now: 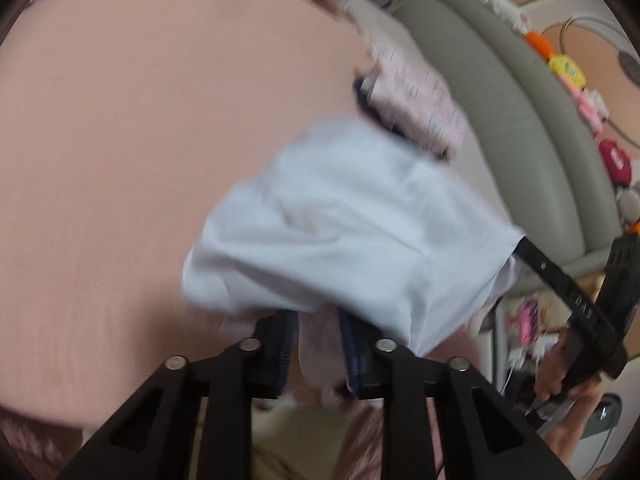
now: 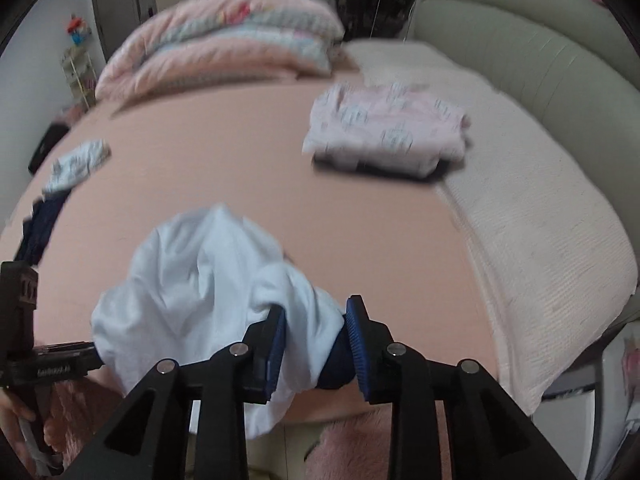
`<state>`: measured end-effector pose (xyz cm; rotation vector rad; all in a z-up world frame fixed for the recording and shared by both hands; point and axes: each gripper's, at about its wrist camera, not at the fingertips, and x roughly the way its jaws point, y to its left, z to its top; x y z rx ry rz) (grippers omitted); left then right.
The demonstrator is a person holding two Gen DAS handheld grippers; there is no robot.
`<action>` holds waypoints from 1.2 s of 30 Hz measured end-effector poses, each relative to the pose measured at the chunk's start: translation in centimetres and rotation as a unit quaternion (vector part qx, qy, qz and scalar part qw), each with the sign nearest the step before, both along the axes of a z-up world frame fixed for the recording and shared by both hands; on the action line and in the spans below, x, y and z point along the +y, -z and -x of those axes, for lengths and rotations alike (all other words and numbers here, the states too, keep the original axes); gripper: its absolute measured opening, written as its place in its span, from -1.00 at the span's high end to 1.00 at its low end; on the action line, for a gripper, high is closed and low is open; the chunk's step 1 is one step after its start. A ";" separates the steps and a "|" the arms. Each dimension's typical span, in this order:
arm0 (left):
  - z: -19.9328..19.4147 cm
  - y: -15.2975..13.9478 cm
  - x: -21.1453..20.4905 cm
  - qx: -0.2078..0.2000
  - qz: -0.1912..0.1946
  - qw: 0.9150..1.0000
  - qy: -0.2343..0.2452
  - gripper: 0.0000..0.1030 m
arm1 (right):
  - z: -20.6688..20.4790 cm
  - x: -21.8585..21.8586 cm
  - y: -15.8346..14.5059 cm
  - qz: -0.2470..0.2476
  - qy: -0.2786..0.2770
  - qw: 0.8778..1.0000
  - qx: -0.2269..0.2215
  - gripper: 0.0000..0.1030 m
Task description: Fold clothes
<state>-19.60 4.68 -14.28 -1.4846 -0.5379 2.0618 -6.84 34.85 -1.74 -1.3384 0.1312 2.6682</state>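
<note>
Our left claw [image 1: 318,344] has its blue pads set a narrow gap apart, and a strip of the white garment [image 1: 340,224] runs down between them, so we read it as pinching that cloth. The rest of the garment billows over and past the fingers, hanging above the pink bedsheet [image 1: 140,140]. Our right claw [image 2: 316,344] stands somewhat wider, with a thick bunch of the same white garment [image 2: 192,280] packed between its pads, along with a dark blue fold (whether that is part of the garment or something beneath it, we cannot tell). The cloth touches both pads, so we take it as held. From the right wrist view the garment is slung between the two claws, near the front edge of the bed, with its crumpled middle raised. Farther back on the bedsheet [image 2: 200,152] lies a folded pink patterned piece [image 2: 388,128] on top of something dark, just beside the pale blanket [image 2: 540,208] along the grey headboard [image 2: 520,32]. A small patterned item [image 2: 76,164] and a dark navy cloth [image 2: 40,228] lie at the left edge, well apart from our work.
</note>
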 end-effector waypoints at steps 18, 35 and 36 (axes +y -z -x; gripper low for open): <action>0.7 -1.4 -3.4 -0.011 0.028 0.997 -0.066 0.76 | 1.1 -12.2 10.4 -0.045 -0.200 0.963 -0.177 -0.04; -5.9 -0.8 2.7 0.044 0.082 0.985 0.148 0.75 | 0.9 -6.4 6.8 0.006 -0.094 0.994 -0.055 0.89; -5.9 -0.9 3.4 0.054 0.093 0.983 0.150 0.75 | 0.9 -6.3 6.3 0.002 -0.096 0.994 -0.051 0.89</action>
